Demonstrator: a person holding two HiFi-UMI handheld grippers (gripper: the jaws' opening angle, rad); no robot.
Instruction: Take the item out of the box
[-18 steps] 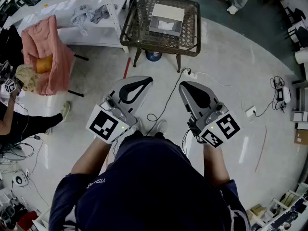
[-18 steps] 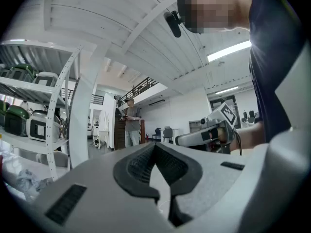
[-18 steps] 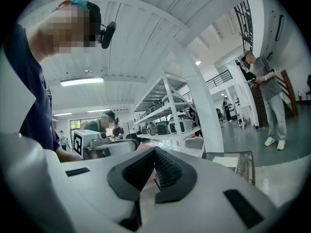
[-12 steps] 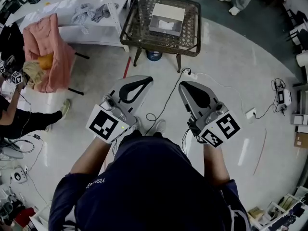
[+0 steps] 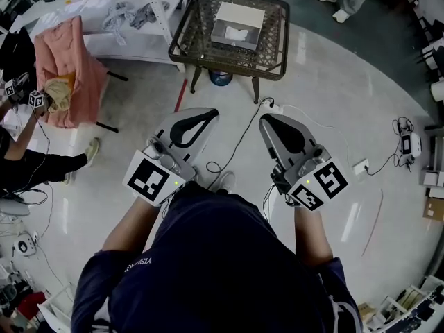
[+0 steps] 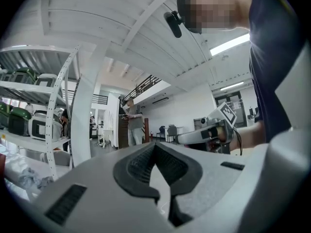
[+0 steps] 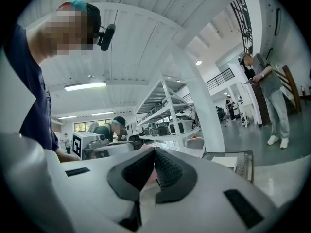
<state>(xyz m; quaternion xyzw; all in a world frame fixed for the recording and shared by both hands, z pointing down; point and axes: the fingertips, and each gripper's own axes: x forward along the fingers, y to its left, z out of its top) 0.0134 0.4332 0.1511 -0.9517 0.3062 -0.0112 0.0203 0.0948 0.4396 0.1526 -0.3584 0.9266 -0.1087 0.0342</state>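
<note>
Where the head view looks steeply down, a dark blue shirt (image 5: 208,269) and two bare forearms are recorded nearest. Just ahead, the left gripper (image 5: 210,115) and the right gripper (image 5: 266,122) are held side by side above the floor (image 5: 333,116), apart from each other, each with a marker cube at its near end. In the left gripper view, the left gripper (image 6: 154,145) is seen with its jaws closed tip to tip and nothing between them. In the right gripper view, the right gripper (image 7: 154,151) is likewise seen closed and empty. On the pale, glossy floor between and beyond the two, a black cable (image 5: 239,141) is laid, running up to a white power strip (image 5: 272,107). Farther on, well apart from both grippers, a dark wire-mesh surface (image 5: 267,26) is placed, and the box (image 5: 243,14) is set on it, open at the top. A white item (image 5: 234,34) is lodged inside the box. A blue round object (image 5: 220,80) is noted on the floor under the surface. To the left, a pink cloth (image 5: 69,61) is draped over a stand, with white shelving (image 5: 125,44) behind it. At the far left edge a second person (image 5: 28,168) is partly shown. At the top right, the legs and shoes of a standing person (image 5: 341,2) are cut off by the frame.
</note>
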